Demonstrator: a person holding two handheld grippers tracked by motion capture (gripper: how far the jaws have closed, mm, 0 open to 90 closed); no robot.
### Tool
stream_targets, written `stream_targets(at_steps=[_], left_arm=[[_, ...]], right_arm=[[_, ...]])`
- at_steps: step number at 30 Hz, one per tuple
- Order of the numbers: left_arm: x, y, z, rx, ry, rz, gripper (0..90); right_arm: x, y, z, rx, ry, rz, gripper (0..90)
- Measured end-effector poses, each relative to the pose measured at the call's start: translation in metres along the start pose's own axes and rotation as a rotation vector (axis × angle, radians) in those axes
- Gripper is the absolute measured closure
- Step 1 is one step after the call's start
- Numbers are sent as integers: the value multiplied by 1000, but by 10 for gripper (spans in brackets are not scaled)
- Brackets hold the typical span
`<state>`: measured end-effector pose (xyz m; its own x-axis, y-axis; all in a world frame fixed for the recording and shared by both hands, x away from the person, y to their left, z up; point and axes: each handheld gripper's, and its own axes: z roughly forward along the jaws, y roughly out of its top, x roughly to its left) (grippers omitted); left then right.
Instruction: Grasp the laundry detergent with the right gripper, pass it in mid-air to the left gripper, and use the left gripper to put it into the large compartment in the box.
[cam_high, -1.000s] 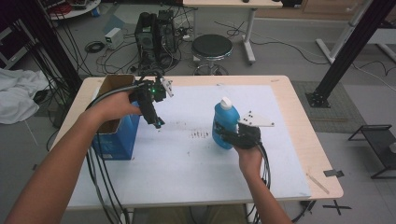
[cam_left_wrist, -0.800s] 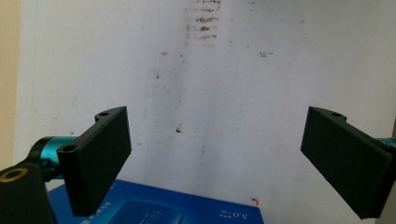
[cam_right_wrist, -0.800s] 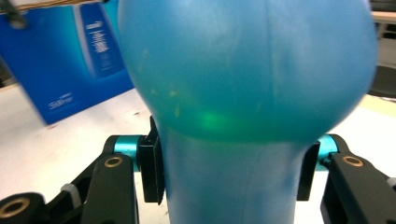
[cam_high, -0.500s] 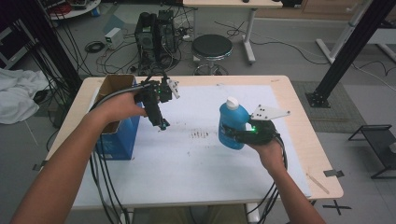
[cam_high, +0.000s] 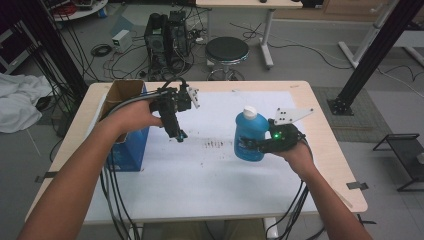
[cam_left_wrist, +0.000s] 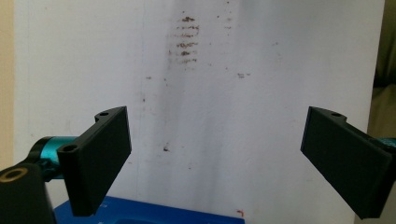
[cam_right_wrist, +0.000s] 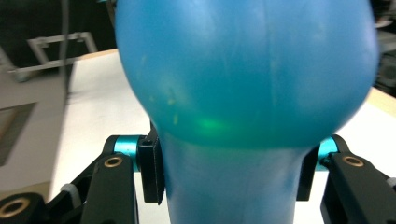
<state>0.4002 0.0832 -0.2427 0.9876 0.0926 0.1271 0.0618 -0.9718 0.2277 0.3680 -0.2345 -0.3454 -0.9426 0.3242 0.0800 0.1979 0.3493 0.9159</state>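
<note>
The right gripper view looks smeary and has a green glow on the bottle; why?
In the right gripper view the blue bottle sits so near the lens that it blurs; the green patch looks like a reflection of the right gripper's green light, seen lit in the high view.

Behind the surface's (cam_high: 330, 165) far edge a round black stool (cam_high: 227, 50) stands on the floor, a dark computer tower (cam_high: 167, 32) left of it amid loose cables; a white cloth (cam_high: 17, 102) lies heaped off the left edge.
</note>
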Motion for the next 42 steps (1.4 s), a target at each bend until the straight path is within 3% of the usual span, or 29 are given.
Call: stream_targets(at_steps=[2,7,9,10,12,13,14,18,20,21,22,23,26,34,42], left_arm=[[-1,2,0,-4,0,-1,85],[-6,5,-2,-2,2,5,86],[-7,5,-2,1,1,7,85],[-8,6,-3,3,-4,9,85],[-10,7,-5,-5,-5,12,85],[-11,8,-6,-9,-10,13,85],[-11,8,-6,-9,-10,13,85],[-15,13,-9,-15,-17,28,85],[-17,17,-12,-20,-21,34,85],[-18,18,-12,-20,-24,34,85],[-19,19,-13,-16,-24,36,85],[-19,19,-13,-16,-24,36,85],[-21,24,-14,-9,-44,38,85],[-24,33,-18,-15,-94,24,85],[-26,44,-19,-9,-112,27,85]], right_arm=[[-2,1,1,7,54,-21,432],[-3,2,4,17,144,-15,432],[-3,2,5,10,151,-15,432],[-6,3,7,-5,175,-50,432],[-6,4,9,-11,203,-50,432],[-8,4,10,-31,211,-86,432],[-8,4,10,-31,211,-86,432],[-4,5,16,9,283,-69,432],[-2,5,18,27,285,-52,432],[-4,6,20,19,279,-85,432],[-3,6,20,42,279,-57,432],[-6,6,23,9,264,-106,432],[-7,8,26,27,255,-134,433],[-4,13,40,52,261,-142,433],[-1,18,52,63,260,-151,434]])
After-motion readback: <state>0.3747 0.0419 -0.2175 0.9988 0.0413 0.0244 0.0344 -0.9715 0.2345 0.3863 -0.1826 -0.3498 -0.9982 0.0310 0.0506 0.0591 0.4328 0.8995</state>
